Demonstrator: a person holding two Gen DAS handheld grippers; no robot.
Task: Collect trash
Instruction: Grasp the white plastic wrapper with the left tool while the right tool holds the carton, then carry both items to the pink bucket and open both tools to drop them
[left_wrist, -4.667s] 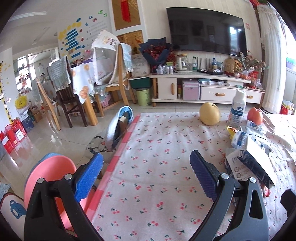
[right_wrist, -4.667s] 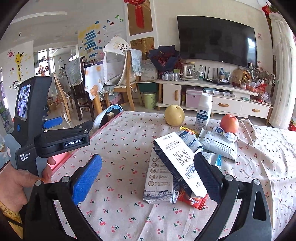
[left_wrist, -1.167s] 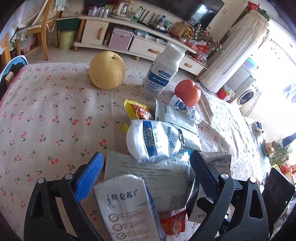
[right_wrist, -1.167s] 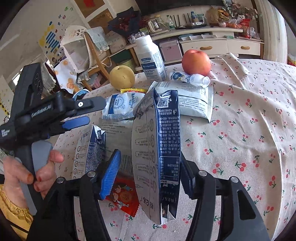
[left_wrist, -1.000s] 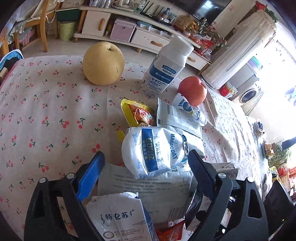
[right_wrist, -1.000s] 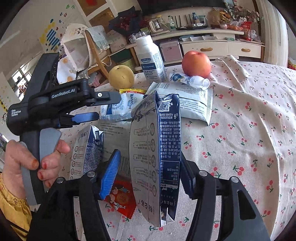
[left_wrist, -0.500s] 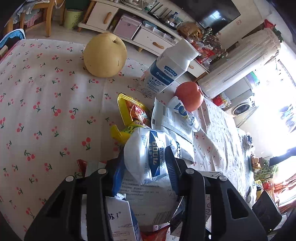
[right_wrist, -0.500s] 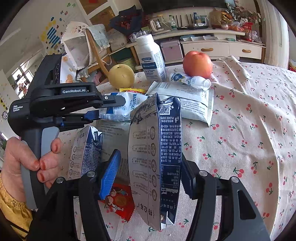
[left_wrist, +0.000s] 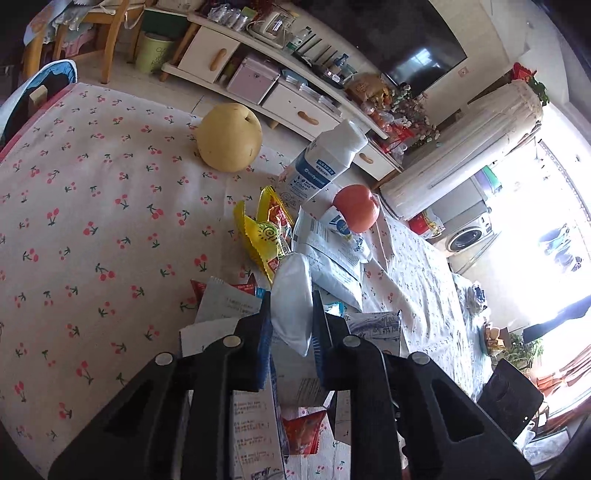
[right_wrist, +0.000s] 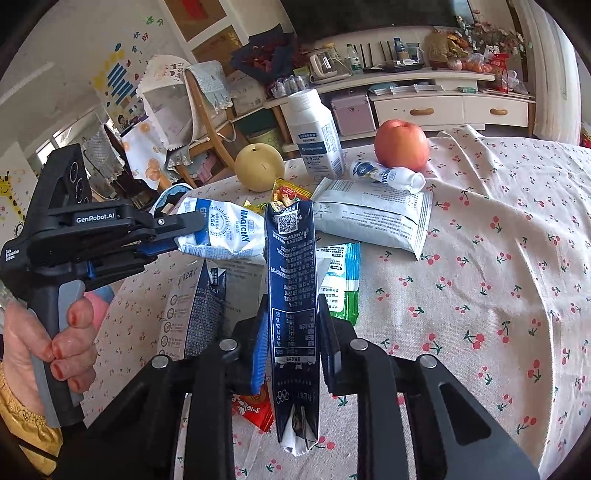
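While both grippers clamp trash, left gripper (left_wrist: 291, 321) pinching white pouch (right_wrist: 221, 230), right gripper (right_wrist: 291, 332) dark carton (right_wrist: 293, 280)

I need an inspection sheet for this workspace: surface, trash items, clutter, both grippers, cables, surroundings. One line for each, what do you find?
Surface: table with cherry-print cloth, wrinkled near the far edge.
Job's things: dark blue carton, white-blue pouch, flat white bag, yellow wrapper, small squeezed bottle, green-edged packet.
Clutter: pear, apple, upright white bottle.
Grippers: left gripper shut on the pouch, lifted clear; right gripper shut on the carton.
Cables: nothing seen.
Surroundings: TV cabinet, wooden chair.
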